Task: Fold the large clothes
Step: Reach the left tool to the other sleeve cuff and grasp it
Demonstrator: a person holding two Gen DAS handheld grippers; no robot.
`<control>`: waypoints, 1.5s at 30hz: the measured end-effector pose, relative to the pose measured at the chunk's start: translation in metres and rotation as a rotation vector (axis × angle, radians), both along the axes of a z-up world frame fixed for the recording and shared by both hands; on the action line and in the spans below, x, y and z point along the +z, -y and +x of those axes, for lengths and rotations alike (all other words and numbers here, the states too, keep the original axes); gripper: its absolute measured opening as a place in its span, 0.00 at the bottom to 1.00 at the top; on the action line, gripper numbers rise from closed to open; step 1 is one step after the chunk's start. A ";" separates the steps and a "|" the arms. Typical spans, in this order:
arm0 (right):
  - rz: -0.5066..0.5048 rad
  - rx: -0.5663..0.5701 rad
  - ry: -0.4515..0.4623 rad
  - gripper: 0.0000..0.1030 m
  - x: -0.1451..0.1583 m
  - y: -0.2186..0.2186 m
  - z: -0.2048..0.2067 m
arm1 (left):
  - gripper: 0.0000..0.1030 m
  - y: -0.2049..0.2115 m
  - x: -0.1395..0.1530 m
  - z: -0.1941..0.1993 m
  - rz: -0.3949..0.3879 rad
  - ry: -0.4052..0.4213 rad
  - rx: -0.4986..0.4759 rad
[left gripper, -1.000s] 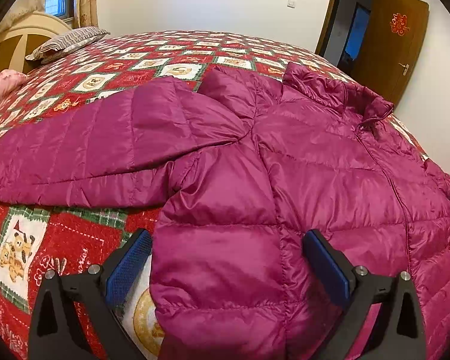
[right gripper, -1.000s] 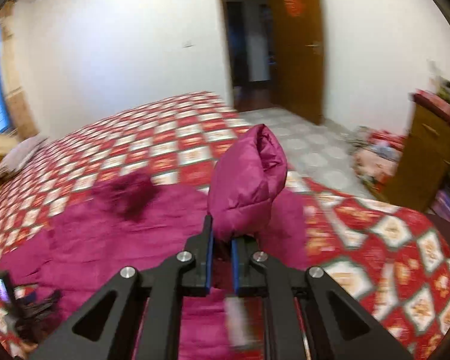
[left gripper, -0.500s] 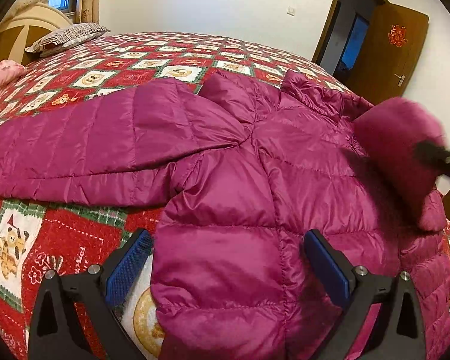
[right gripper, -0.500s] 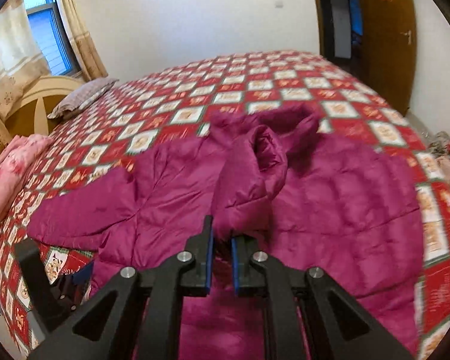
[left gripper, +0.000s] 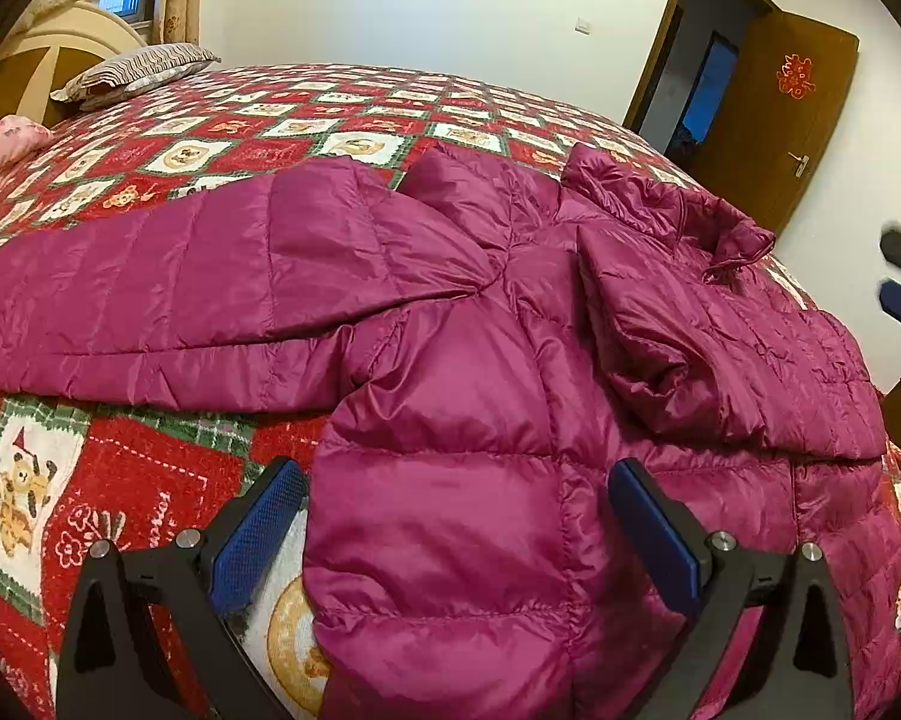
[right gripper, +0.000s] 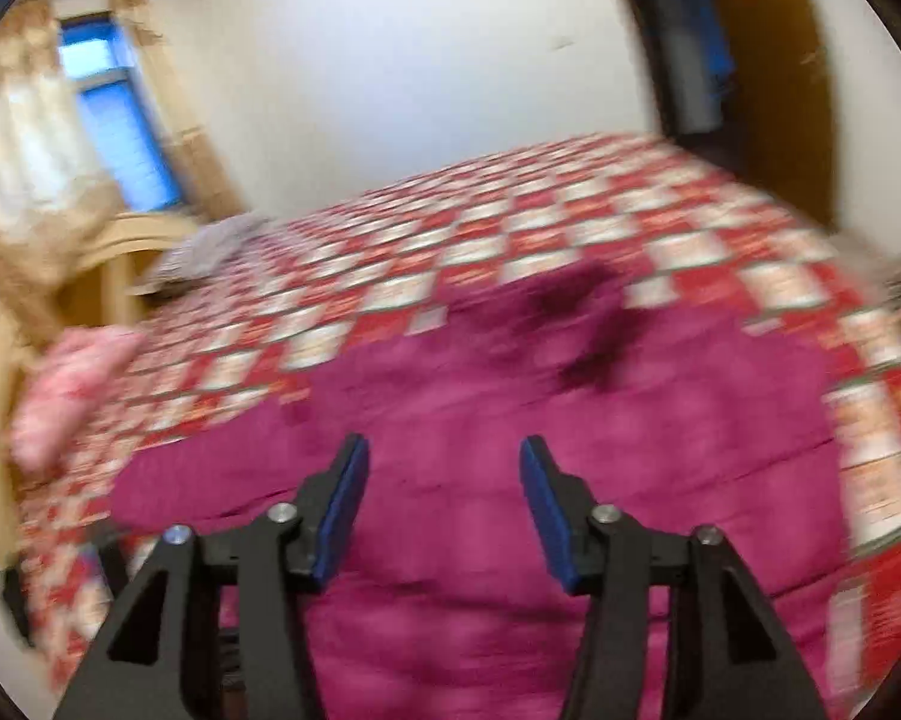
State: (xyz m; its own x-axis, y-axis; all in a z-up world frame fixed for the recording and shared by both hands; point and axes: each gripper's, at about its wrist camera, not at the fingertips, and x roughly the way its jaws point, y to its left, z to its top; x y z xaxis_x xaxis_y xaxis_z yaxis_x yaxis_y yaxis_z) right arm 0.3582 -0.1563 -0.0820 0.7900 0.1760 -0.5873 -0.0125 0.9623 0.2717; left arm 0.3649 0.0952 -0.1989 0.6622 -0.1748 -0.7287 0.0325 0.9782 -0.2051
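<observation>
Lying on bed: magenta quilted puffer jacket spread flat on the red patchwork bedspread with bear prints; shiny, puffy, stitched in bands
Axis: collar toward the brown wooden door, hem toward the left gripper; one sleeve stretched out sideways
Change: other sleeve, half a second ago pinched aloft, now lies folded across the chest
Left gripper: jaws spread wide, straddling the hem, clasping nothing
Right gripper: released, jaws parted, above the jacket; view blurred

Jacket magenta; quilt red-white checked, teddy-bear squares; pillow striped; gripper pads blue.
</observation>
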 end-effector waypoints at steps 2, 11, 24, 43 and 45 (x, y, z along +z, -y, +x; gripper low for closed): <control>-0.063 -0.085 -0.043 0.38 -0.008 0.026 0.006 | 0.99 0.001 0.010 -0.003 0.012 -0.001 -0.004; -0.077 -0.184 -0.246 0.27 -0.088 0.075 0.012 | 0.99 0.039 0.075 0.023 0.106 0.097 0.016; -0.151 -0.166 -0.191 0.28 -0.093 0.068 0.007 | 0.99 0.072 -0.001 0.063 0.279 -0.048 0.104; -0.218 -0.135 -0.180 0.54 -0.094 0.052 0.011 | 0.99 -0.264 0.026 0.000 -0.049 -0.052 0.910; -0.225 -0.137 -0.181 0.54 -0.094 0.052 0.012 | 0.99 -0.274 0.013 0.002 -0.121 -0.089 0.924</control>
